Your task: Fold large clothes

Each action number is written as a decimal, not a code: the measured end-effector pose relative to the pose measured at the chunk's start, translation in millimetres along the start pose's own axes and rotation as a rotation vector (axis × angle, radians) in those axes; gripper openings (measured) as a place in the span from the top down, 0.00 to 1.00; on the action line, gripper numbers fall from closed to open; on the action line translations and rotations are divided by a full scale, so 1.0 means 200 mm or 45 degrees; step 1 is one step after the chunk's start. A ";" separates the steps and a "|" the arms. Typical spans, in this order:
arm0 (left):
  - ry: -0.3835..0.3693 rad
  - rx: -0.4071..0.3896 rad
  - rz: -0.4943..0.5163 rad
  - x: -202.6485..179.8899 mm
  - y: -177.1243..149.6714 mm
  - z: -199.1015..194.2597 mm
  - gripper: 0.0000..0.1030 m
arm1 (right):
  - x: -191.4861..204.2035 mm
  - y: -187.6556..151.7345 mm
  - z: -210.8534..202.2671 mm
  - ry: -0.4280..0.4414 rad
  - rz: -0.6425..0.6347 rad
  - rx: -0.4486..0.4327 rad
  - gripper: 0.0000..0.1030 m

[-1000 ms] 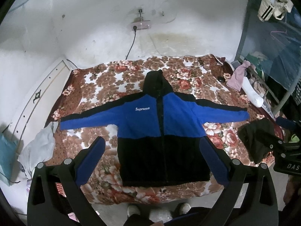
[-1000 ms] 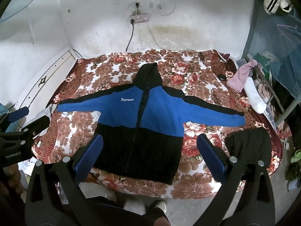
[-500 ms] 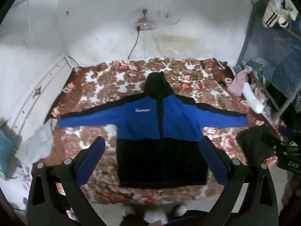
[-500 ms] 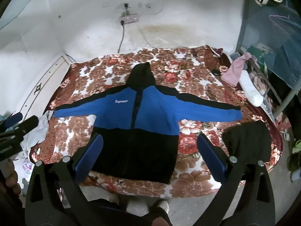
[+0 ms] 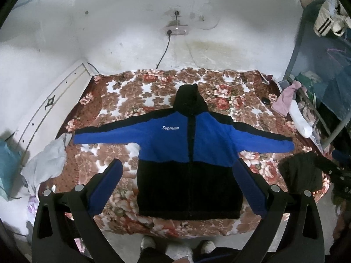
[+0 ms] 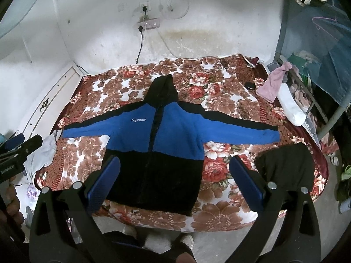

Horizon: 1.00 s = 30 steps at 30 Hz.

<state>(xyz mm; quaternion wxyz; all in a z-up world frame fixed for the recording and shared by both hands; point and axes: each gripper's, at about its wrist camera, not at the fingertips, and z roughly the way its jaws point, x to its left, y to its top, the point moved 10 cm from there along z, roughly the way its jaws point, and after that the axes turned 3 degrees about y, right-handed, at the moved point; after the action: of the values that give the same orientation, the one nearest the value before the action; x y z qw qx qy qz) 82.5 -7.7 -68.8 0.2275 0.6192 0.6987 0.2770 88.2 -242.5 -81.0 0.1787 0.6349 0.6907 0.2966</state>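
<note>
A: What has changed? 
B: Both views have drawn back a little; the hooded jacket lies as before, flat on the floral bedspread, sleeves outspread. Folding has not begun.

A: Jaws? 
B: Left gripper and right gripper hang above the bed's near edge, spread wide, empty.

A: Hidden? 
B: A dark garment near the right sleeve, kind indistinct.

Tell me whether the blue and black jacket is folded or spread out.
Spread out. The blue and black hooded jacket lies flat on the floral bedspread, front up, both sleeves stretched sideways, hood extended.
</note>
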 end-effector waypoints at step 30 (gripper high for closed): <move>0.035 0.075 -0.047 -0.13 -0.05 0.07 0.05 | -0.21 -0.04 0.05 0.023 -0.014 0.043 0.04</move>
<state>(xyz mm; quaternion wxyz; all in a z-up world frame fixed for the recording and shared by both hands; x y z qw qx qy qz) 87.7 -32.8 -86.8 0.2046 0.6086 0.7211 0.2604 94.0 -282.1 -100.0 0.1632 0.6312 0.7008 0.2896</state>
